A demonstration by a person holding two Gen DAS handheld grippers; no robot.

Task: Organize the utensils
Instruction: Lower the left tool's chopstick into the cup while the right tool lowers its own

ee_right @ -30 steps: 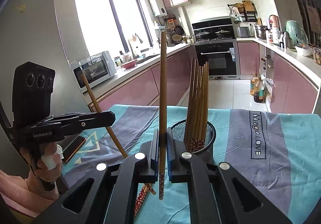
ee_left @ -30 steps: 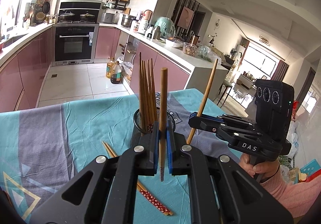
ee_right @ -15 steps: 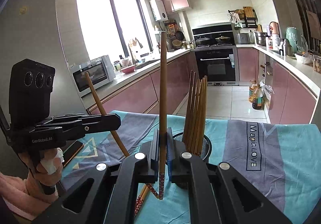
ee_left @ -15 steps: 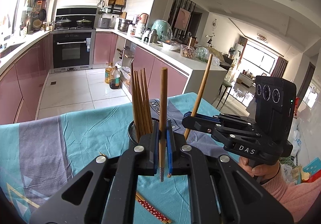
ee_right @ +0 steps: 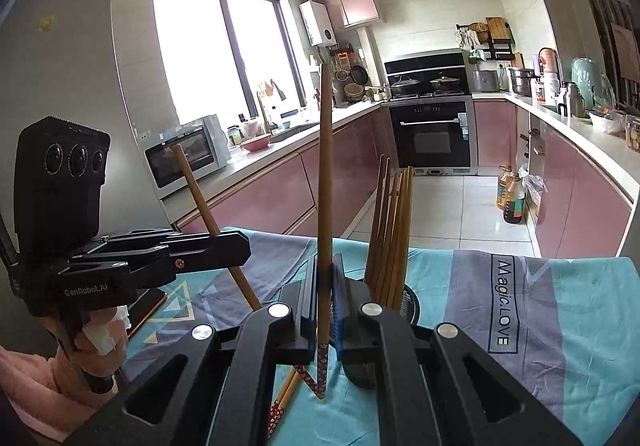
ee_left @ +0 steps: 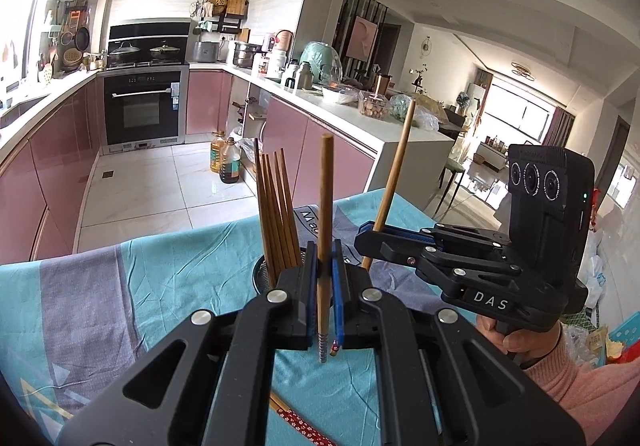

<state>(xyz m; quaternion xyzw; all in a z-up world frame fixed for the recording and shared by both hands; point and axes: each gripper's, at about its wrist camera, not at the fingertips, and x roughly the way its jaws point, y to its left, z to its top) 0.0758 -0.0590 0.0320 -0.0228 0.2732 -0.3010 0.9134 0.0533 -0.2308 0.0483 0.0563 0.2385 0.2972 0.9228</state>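
The left gripper (ee_left: 325, 278) has its jaws pressed together on one chopstick (ee_left: 325, 214), pinching it low on its shaft. This chopstick stands almost upright, its long axis vertical; the blunt end points up and the thin ridged tip hangs just under the jaws, above the cloth (ee_left: 168, 270) on the counter. In the right wrist view the same gripper comes in from the left, and there its chopstick leans, top to the far left, low end to the near right.

Just beyond the left gripper stands a dark mesh cup (ee_left: 261, 275) on the cloth. It holds a bundle (ee_left: 276, 214) of brown chopsticks, upright and a little fanned, with the thick ends up.

The right gripper (ee_right: 325, 298) also has its jaws closed tight on a single chopstick (ee_right: 325, 166). That one is nearly vertical too; its patterned red end points down below the jaws, and the plain end rises high. From the left wrist view it tilts, the top toward the far right. The cup is just right of this gripper and beyond it.

A loose pair (ee_right: 286, 394) with red patterned ends lies flat on the cloth, near the grippers, running diagonally.

A hand (ee_left: 516, 334) in a pink sleeve holds the right gripper's handle.
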